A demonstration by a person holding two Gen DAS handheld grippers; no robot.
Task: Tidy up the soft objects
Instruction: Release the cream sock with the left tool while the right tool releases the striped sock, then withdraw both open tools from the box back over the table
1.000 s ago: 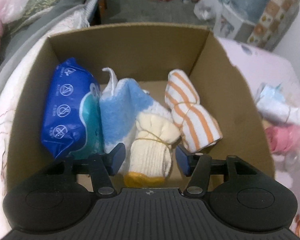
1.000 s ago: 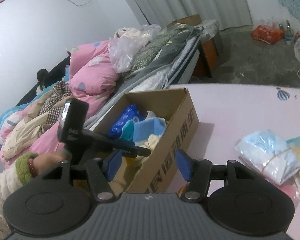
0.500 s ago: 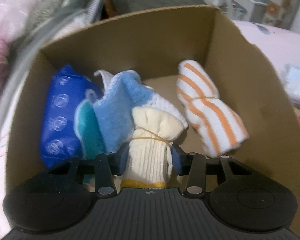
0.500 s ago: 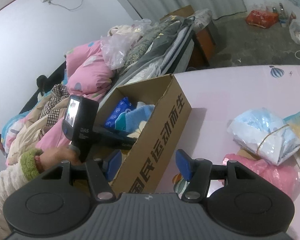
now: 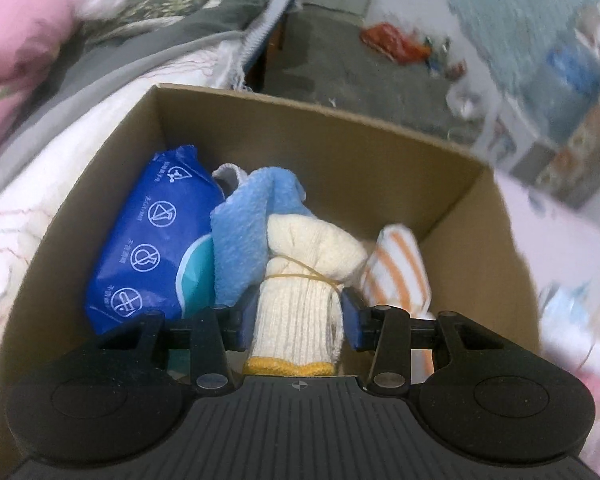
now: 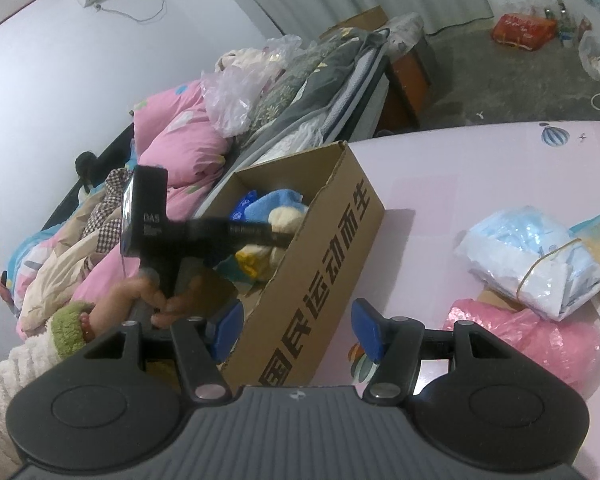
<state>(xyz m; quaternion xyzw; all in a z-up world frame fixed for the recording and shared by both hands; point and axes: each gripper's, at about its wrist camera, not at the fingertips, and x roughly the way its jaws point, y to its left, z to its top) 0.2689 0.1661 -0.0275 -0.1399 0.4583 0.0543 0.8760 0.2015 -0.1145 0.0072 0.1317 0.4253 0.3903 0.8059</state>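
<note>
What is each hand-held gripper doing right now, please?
Left hand-held gripper: shut on the cream sock bundle in the cardboard box.
Right hand-held gripper: open, empty.

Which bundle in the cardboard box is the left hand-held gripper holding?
In the cardboard box, between the blue towel and the orange-striped roll, is the cream knit bundle. Only it has a rubber band around it and a yellow hem.
</note>
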